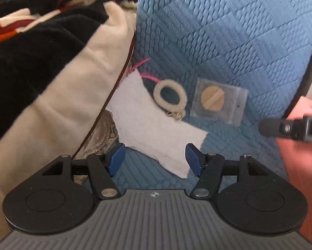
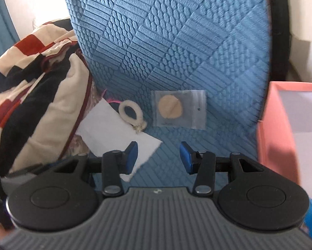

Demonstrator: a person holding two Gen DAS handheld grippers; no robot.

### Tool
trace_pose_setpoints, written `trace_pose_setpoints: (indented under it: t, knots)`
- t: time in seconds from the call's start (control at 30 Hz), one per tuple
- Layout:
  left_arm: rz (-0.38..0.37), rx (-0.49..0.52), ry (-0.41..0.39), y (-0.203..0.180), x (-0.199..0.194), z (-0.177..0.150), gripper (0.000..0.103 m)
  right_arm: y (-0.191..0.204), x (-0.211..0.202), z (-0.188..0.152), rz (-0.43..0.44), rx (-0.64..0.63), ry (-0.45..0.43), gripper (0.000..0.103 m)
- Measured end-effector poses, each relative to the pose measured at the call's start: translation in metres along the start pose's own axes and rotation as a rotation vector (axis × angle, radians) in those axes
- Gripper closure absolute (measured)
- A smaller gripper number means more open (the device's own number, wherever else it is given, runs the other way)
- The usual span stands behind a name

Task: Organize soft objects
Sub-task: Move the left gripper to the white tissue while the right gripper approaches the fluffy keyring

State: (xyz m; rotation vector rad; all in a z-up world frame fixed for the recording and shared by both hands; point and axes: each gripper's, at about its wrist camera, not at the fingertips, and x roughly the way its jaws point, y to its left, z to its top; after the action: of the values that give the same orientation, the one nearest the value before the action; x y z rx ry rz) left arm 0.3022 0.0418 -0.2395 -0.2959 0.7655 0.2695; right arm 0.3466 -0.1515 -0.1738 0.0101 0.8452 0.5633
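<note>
1. The left gripper (image 1: 154, 159) hangs low over the blue quilted surface (image 1: 228, 31), its fingers (image 1: 116, 159) apart and holding nothing.
2. The white tissue (image 1: 147, 125) lies flat just ahead of those fingers. Its near corner sits between the 2 blue pads, and its long axis runs diagonally from far left to near right.
3. The right gripper (image 2: 159, 158) also has its fingers apart and empty. The tissue (image 2: 112, 129) lies to its left, with a near corner at the left pad, so the left gripper is judged the better placed of the 2.
4. A cream fuzzy hair tie (image 1: 170, 94) rests on the tissue's far edge, with a pink strand behind it. Just beside it, to the right, lies a clear bag (image 1: 218, 102) holding a tan disc.
5. A pink box (image 2: 291, 129) stands at the right edge of the surface, a likely place for the items.
6. The tissue's far left end slips under a heaped patterned blanket (image 1: 51, 62), so its full length is hidden. Both views are blurred, and the small metal bit on the hair tie cannot be made out.
</note>
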Motion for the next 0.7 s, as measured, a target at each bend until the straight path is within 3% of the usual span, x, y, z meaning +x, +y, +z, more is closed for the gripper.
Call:
trace_pose_setpoints:
  t: [0.27, 0.5, 0.7]
  knots:
    - [0.050, -0.114, 0.067, 0.017, 0.038, 0.014, 0.034, -0.008, 0.046, 0.021, 0.050, -0.020, 0.023, 0.056]
    - [0.117, -0.172, 0.028, 0.017, 0.056, 0.020, 0.036, 0.001, 0.086, 0.037, 0.129, -0.098, 0.019, 0.056]
    - [0.177, -0.177, 0.010, 0.018, 0.066, 0.020, 0.052, 0.011, 0.119, 0.034, 0.155, -0.144, 0.046, 0.058]
